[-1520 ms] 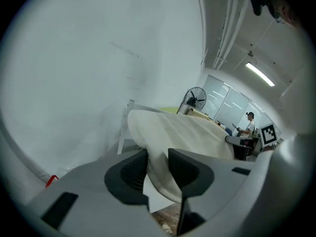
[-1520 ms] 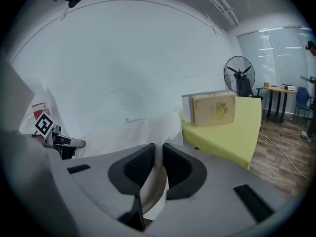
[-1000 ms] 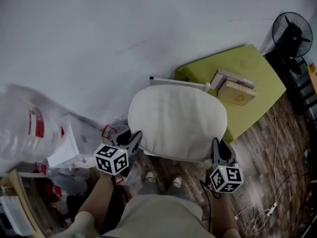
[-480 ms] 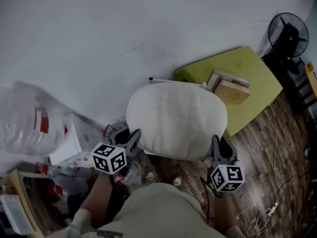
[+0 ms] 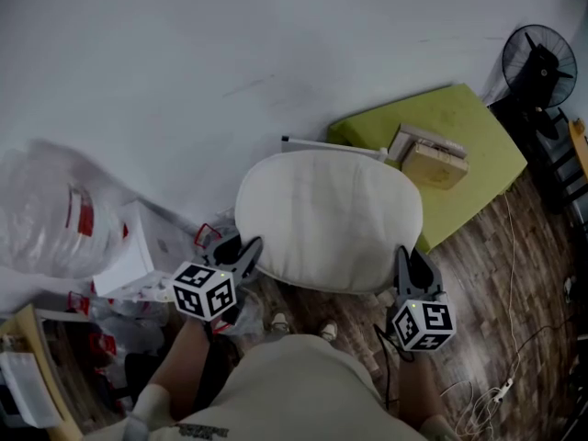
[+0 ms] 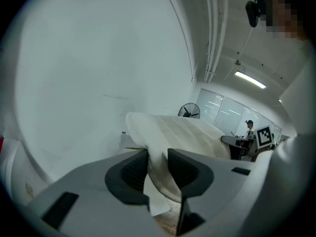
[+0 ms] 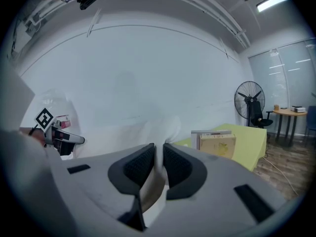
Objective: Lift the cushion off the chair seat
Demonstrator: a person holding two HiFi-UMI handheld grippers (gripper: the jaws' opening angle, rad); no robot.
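Our left hand-held gripper (image 6: 158, 168) has its ribbed dark pads pinched on a fold at the left edge of the cushion (image 5: 329, 219). Our right hand-held gripper (image 7: 158, 164) is clamped narrowly on its right edge. The cushion is a broad, rounded oval of soft off-white fabric, held between the two above the wood-plank floor (image 5: 496, 274). Behind the cushion to the right lies a yellow-green slab (image 5: 469, 127) bearing flat cardboard boxes (image 5: 434, 159), with a black fan (image 5: 542, 58) beyond. Left of the cushion sits a crinkled clear plastic bag (image 5: 50, 219).
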